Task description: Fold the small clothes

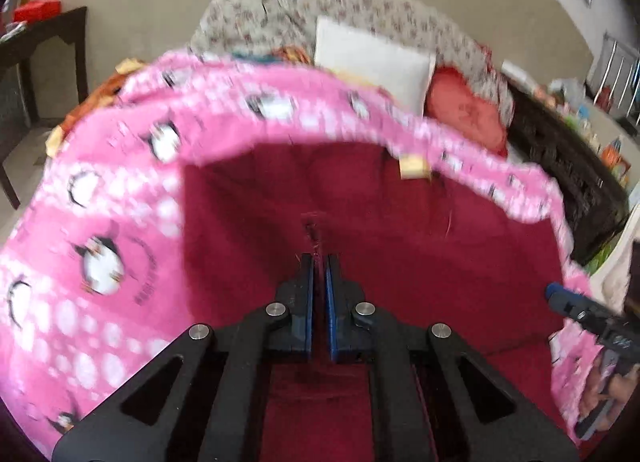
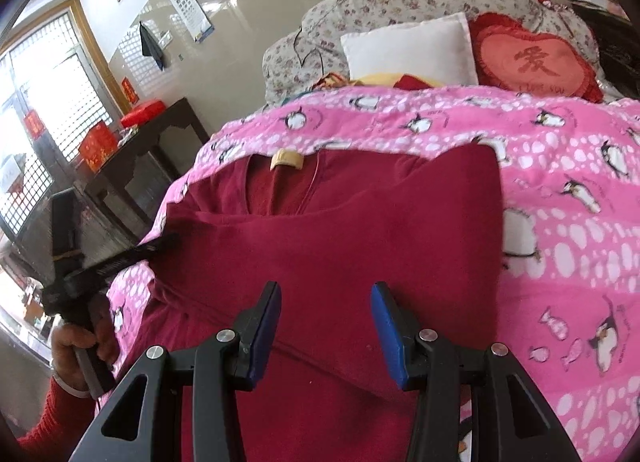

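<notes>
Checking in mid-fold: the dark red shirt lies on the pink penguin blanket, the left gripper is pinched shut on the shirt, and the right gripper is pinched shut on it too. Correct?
Not quite. The right gripper is open: the right wrist view shows its blue pads spread wide above the dark red shirt, gripping nothing. The rest holds: the shirt lies on the pink penguin blanket, and the left wrist view shows the left gripper pinched shut on the fabric.

Black tool (image 2: 325, 326), blue pads (image 2: 387, 326), red sleeve (image 2: 52, 418).
</notes>
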`<state>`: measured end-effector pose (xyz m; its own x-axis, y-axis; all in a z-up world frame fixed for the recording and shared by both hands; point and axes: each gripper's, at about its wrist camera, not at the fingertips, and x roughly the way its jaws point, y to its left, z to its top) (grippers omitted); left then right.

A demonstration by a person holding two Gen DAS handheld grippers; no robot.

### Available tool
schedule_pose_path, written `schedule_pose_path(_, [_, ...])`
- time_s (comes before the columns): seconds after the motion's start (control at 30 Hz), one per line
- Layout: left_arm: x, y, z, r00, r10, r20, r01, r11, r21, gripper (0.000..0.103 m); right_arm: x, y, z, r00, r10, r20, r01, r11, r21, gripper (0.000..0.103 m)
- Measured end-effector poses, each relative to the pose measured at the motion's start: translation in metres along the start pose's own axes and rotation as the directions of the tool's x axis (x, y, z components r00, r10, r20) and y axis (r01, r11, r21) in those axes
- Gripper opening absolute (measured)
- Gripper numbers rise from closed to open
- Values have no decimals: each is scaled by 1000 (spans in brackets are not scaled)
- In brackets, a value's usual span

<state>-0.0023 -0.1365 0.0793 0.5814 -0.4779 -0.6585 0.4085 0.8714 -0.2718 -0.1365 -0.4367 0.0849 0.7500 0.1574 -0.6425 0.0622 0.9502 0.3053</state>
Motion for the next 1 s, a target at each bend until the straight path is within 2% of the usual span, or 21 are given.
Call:
schedule_pose_path(0.07, [-12, 12, 6, 999, 6, 33, -5, 1000, -27, 4, -1, 0, 4, 1000, -10, 9, 10, 1000, -7, 45])
schedule_pose_path(0.13, [-15, 24, 9, 998, 45, 38, -44, 998, -37, 4, 0, 1, 8, 1000, -15, 14, 15, 1000, -11, 45])
schedule_pose_path(0.2, [-9, 36, 7, 998, 66, 17, -65, 996, -60, 4, 5, 2, 11, 1000, -24, 17, 24, 1000, -13, 45])
schedule_pose_path(0.27, [4, 41, -1, 998, 53, -36, -55, 997, -62, 4, 15, 0, 13, 999, -40, 6, 41, 999, -20, 45])
schedule_pose_path(0.33, [14, 42, -9, 996, 69, -56, -73, 995, -66, 4, 37, -5, 14, 993, -109, -44, 107, 993, -45, 45])
schedule_pose_path(0.4, [20, 41, -14, 995, 83, -63, -87, 994, -65, 4, 52, -12, 13, 990, -115, -81, 112, 993, -42, 45])
schedule_pose_path(0.57, [11, 45, -17, 995, 72, -63, -78, 992, -96, 5, 29, -1, 13, 989, -141, -53, 137, 987, -82, 45])
schedule_pose_path(0.63, [5, 45, -20, 996, 73, -60, -79, 992, -99, 11, 15, 5, 7, 989, -145, -36, 140, 983, -119, 45])
schedule_pose_path(0.73, [-3, 40, -28, 994, 94, -54, -98, 992, -79, 19, 9, 5, -9, 983, -175, -64, 164, 977, -138, 45])
schedule_pose_path(0.83, [-2, 37, -38, 991, 121, -51, -125, 990, -68, 28, 17, -5, -24, 973, -212, -95, 198, 970, -139, 45])
schedule_pose_path(0.9, [0, 36, -43, 988, 151, -43, -153, 986, -67, 40, 27, -6, -28, 968, -232, -98, 214, 964, -160, 45])
schedule_pose_path(1.0, [1, 35, -46, 984, 178, -25, -179, 982, -64, 40, 24, 6, -28, 959, -265, -100, 239, 947, -213, 45])
